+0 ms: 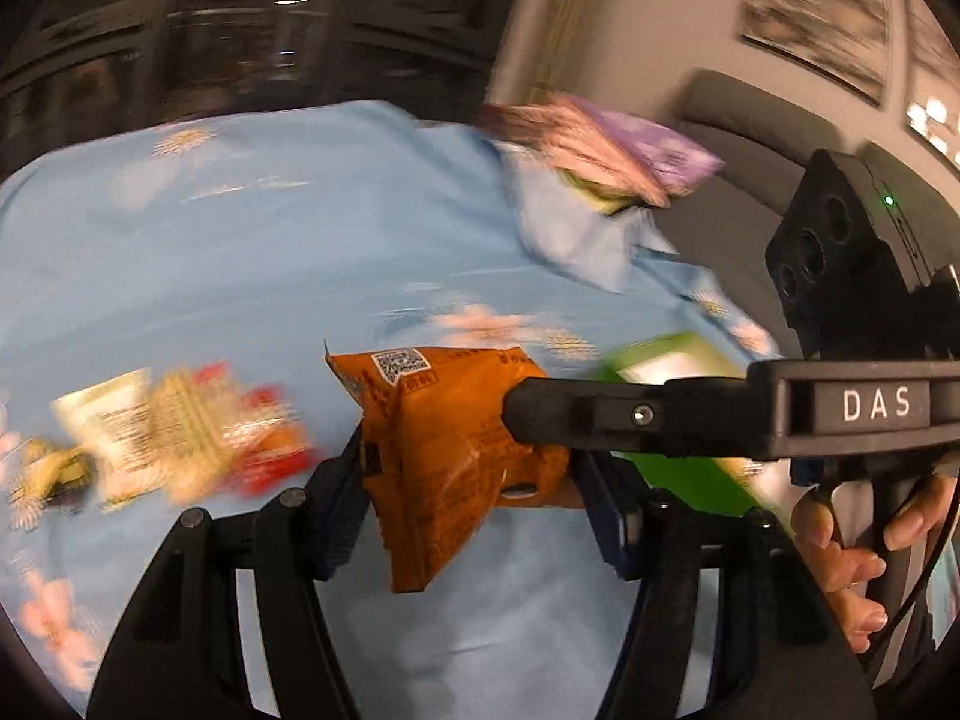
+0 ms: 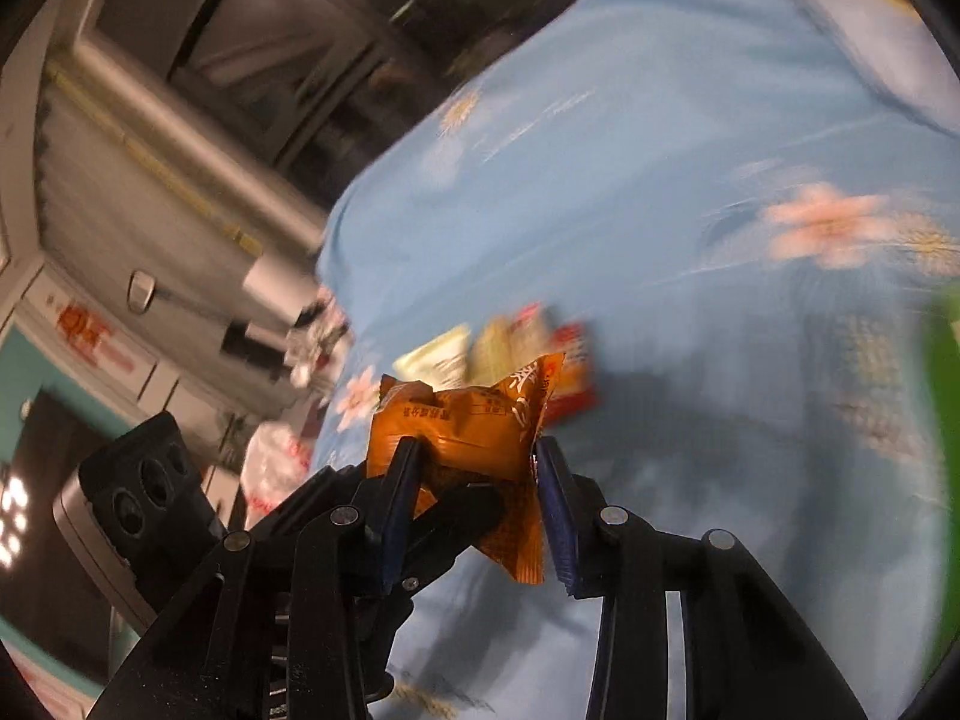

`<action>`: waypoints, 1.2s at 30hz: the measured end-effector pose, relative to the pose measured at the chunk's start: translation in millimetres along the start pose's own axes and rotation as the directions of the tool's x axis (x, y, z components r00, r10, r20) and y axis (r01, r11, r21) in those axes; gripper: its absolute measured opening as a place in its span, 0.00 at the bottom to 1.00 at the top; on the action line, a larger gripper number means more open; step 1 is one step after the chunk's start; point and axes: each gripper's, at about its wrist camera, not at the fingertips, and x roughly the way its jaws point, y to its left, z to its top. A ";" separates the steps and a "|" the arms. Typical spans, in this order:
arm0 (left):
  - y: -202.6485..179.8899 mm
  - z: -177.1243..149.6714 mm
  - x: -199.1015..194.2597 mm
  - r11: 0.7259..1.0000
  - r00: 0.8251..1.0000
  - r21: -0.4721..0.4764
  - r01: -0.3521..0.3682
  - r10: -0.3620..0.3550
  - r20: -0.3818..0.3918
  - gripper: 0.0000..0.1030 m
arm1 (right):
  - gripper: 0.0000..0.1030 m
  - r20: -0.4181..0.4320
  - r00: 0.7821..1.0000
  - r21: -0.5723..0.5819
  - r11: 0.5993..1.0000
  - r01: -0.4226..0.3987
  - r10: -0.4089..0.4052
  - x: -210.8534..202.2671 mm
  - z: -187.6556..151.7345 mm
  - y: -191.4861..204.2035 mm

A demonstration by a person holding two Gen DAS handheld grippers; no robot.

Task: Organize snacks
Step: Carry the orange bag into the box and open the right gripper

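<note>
An orange snack packet hangs in the air above the light-blue flowered cloth. My left gripper has a finger on each side of it. My right gripper comes in from the right in the left wrist view and is shut on the same orange packet. Its black finger lies across the packet. A blurred pile of yellow, white and red packets lies on the cloth to the left; it also shows in the right wrist view.
A green box sits on the cloth at the right, behind the right gripper. Pink and purple packets lie on a raised fold of cloth at the back. A grey sofa and dark cabinets stand beyond the cloth.
</note>
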 end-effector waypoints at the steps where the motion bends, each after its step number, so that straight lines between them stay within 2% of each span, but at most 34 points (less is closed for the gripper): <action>1: -23.3 2.1 10.8 0.999 1.000 0.020 0.025 -0.024 -0.013 0.61 | 0.39 0.028 0.999 0.010 1.000 0.021 -0.021 -22.0 -1.1 -11.6; 5: -110.5 4.0 54.6 0.990 0.993 0.097 0.101 -0.095 -0.063 0.61 | 0.39 0.127 0.981 0.093 0.987 0.133 -0.144 -96.8 -11.4 -60.6; 8: -160.9 1.5 85.6 0.973 0.974 0.120 0.199 -0.182 -0.136 0.60 | 0.39 0.172 0.963 0.173 0.969 0.178 -0.207 -142.8 -24.5 -101.0; 11: -201.3 -2.0 111.5 0.957 0.956 0.154 0.247 -0.215 -0.197 0.60 | 0.39 0.184 0.951 0.253 0.947 0.198 -0.247 -180.7 -35.8 -140.1; 16: -243.2 -12.2 135.1 0.945 0.943 0.221 0.241 -0.175 -0.282 0.60 | 0.39 0.189 0.931 0.313 0.917 0.246 -0.314 -210.4 -48.6 -181.3; 18: -247.2 -17.2 141.5 0.946 0.938 0.236 0.223 -0.142 -0.316 0.57 | 0.39 0.179 0.924 0.328 0.906 0.269 -0.339 -214.5 -50.4 -192.0; 19: -247.8 -21.1 144.3 0.945 0.937 0.258 0.201 -0.109 -0.332 0.53 | 0.39 0.175 0.918 0.325 0.901 0.288 -0.357 -216.0 -51.1 -195.9; 20: -249.4 -25.0 144.2 0.944 0.939 0.278 0.179 -0.080 -0.336 0.53 | 0.39 0.176 0.908 0.320 0.894 0.312 -0.380 -217.1 -52.4 -198.4; 22: -242.7 -32.0 142.8 0.940 0.943 0.310 0.142 -0.033 -0.331 0.57 | 0.39 0.171 0.887 0.317 0.876 0.363 -0.429 -216.5 -51.7 -198.8; 23: -237.9 -33.9 140.5 0.942 0.945 0.312 0.123 -0.015 -0.328 0.64 | 0.39 0.168 0.887 0.312 0.877 0.366 -0.430 -220.0 -52.7 -201.7; 24: -231.5 -34.6 136.0 0.948 0.949 0.300 0.105 -0.005 -0.317 0.70 | 0.40 0.166 0.893 0.308 0.882 0.356 -0.419 -219.3 -52.6 -199.7; 25: -226.0 -34.4 128.7 0.955 0.956 0.285 0.086 0.001 -0.293 0.80 | 0.49 0.163 0.901 0.305 0.889 0.342 -0.403 -219.1 -52.9 -198.5; 26: -220.9 -33.6 123.2 0.960 0.965 0.272 0.069 0.005 -0.262 0.89 | 0.63 0.162 0.905 0.302 0.893 0.334 -0.394 -216.2 -51.8 -195.5; 28: -208.0 -30.5 107.7 0.969 0.981 0.247 0.025 0.023 -0.191 0.97 | 0.78 0.176 0.900 0.294 0.894 0.337 -0.398 -212.5 -53.0 -185.7; 29: -198.0 -28.5 94.4 0.972 0.990 0.236 -0.011 0.045 -0.136 1.00 | 0.81 0.192 0.897 0.286 0.897 0.337 -0.398 -210.8 -53.3 -178.7; 31: -184.4 -27.0 74.1 0.972 0.996 0.223 -0.066 0.079 -0.049 1.00 | 0.82 0.213 0.901 0.266 0.910 0.319 -0.378 -205.4 -51.6 -164.8; 32: -172.7 -26.5 59.2 0.970 0.993 0.213 -0.115 0.115 0.015 1.00 | 0.83 0.217 0.907 0.260 0.917 0.302 -0.360 -201.7 -50.5 -157.8; 34: -154.9 -25.8 42.7 0.964 0.983 0.196 -0.177 0.165 0.075 1.00 | 0.86 0.215 0.925 0.239 0.935 0.260 -0.313 -188.7 -44.1 -139.2; 36: -128.8 -25.0 23.4 0.958 0.971 0.168 -0.231 0.217 0.099 1.00 | 0.88 0.212 0.938 0.205 0.951 0.233 -0.276 -173.9 -38.0 -120.1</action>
